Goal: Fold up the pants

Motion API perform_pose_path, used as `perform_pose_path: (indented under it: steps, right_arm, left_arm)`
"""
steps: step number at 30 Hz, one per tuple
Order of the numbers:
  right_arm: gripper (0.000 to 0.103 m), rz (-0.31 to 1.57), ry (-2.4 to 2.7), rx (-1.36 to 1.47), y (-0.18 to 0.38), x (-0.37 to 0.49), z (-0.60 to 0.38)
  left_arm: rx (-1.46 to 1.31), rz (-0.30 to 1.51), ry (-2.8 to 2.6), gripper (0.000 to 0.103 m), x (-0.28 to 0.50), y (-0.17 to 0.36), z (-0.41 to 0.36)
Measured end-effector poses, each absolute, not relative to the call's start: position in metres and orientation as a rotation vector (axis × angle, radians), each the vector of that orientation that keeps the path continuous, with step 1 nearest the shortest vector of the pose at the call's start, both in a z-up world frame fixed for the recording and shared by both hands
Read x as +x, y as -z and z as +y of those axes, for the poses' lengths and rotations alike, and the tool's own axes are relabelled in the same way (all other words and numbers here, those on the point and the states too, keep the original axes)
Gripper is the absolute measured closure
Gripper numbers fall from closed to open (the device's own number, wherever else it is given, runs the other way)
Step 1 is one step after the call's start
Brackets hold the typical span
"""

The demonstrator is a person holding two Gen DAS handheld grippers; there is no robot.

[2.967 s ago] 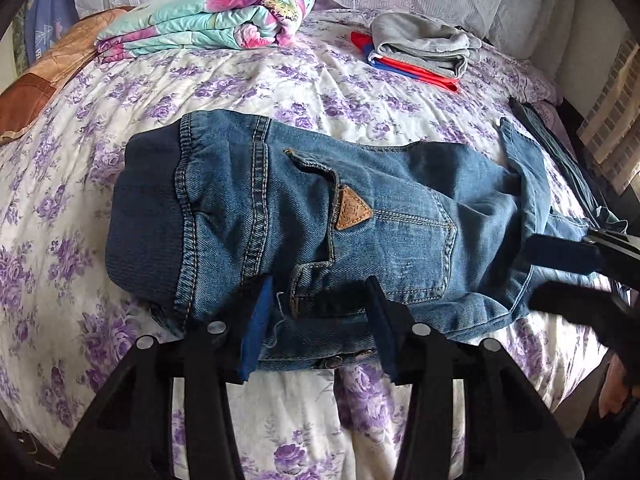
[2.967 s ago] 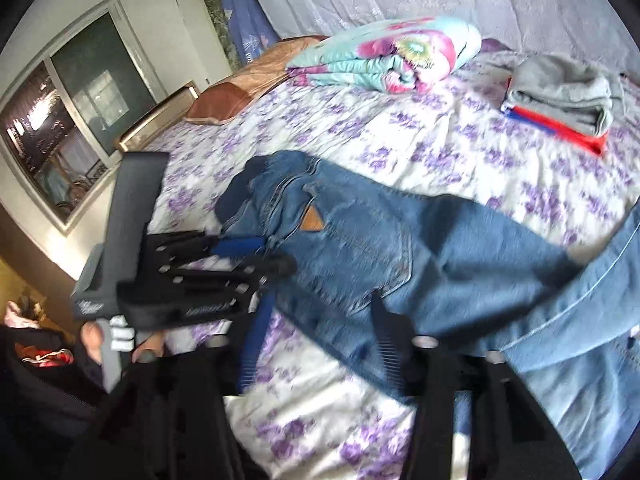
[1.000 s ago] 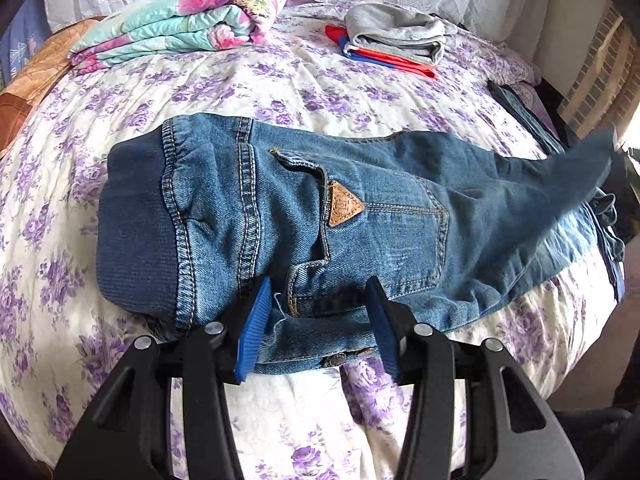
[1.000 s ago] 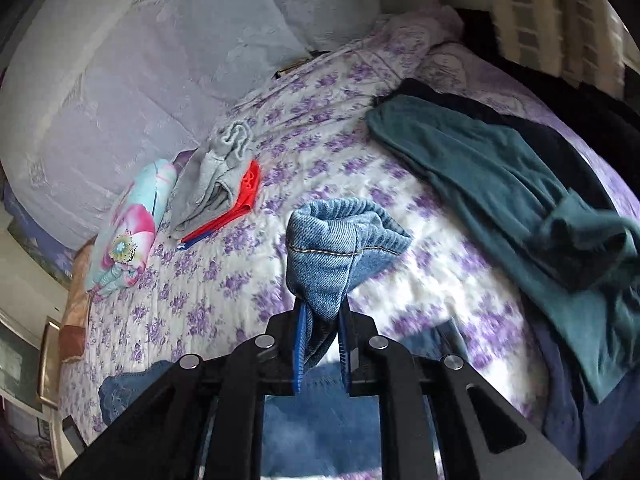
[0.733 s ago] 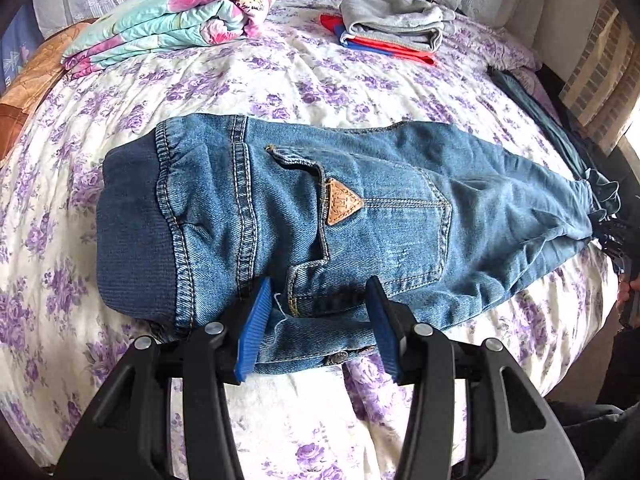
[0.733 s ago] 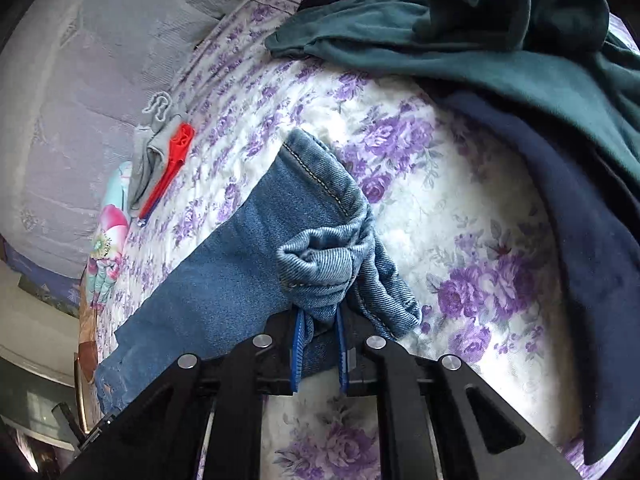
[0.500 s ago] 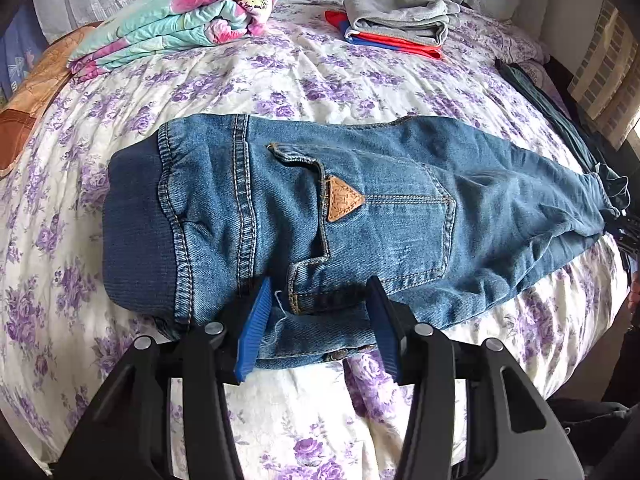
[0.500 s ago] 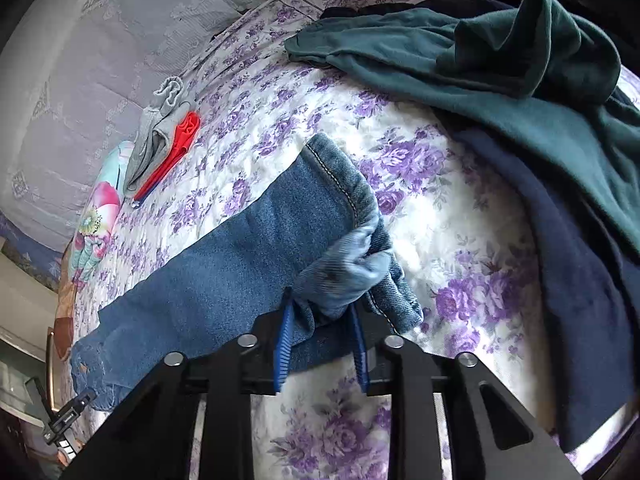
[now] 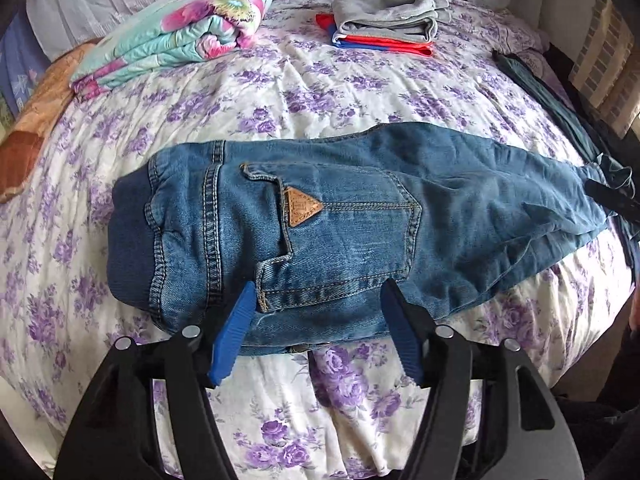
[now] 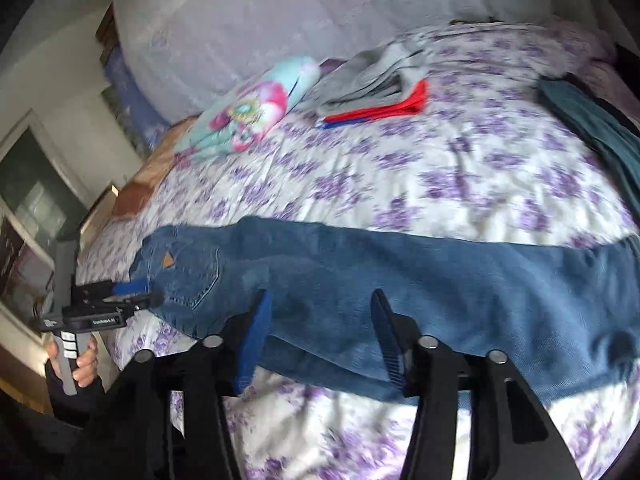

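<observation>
Left tool (image 9: 316, 328) wide open, blue pads straddling the near edge of the jeans (image 9: 352, 232) by the back pocket, gripping nothing. It also shows in the right wrist view (image 10: 134, 294) at the waist end, with the person's hand (image 10: 78, 364) on its handle. Right tool (image 10: 320, 340) also wide open, holding nothing, hovering over the near edge of the jeans (image 10: 400, 276) around mid-leg; that view is motion-blurred. Jeans lie flat across the bed (image 9: 360, 92), legs stacked one on the other, waistband on the left, cuffs running out to the right edge of the mattress, brown leather patch (image 9: 300, 210) facing up. Bed has a white sheet with purple flowers. Further back: folded floral blanket (image 9: 180, 32) near the far left, and a folded stack with grey clothes (image 9: 384, 16) on top of red and blue items, well apart from the jeans. Dark green clothes (image 10: 600, 132) lie at the far right edge of the bed.
</observation>
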State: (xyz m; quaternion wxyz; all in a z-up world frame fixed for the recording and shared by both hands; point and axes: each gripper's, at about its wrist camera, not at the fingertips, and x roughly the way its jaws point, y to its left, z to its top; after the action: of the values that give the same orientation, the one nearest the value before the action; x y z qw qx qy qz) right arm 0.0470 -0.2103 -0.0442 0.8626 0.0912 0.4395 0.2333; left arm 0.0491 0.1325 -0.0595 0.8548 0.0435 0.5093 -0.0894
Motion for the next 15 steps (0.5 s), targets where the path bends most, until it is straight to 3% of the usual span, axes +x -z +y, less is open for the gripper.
perform_pose_path:
  steps: [5,10,15]
  right_arm:
    - [0.074,1.13,-0.475,0.069,0.094,0.053,-0.175]
    - [0.074,1.15,-0.475,-0.046,0.092,0.025,-0.168]
    - [0.071,1.175,-0.573,-0.035,0.065,0.051,-0.154]
  left_arm:
    - [0.056,1.089,0.191,0.041,0.048,0.056,0.146]
    - [-0.085,1.08,0.258,0.042,0.05,0.05,0.175]
    - [-0.11,1.035,0.277,0.041,0.066,0.048,0.174]
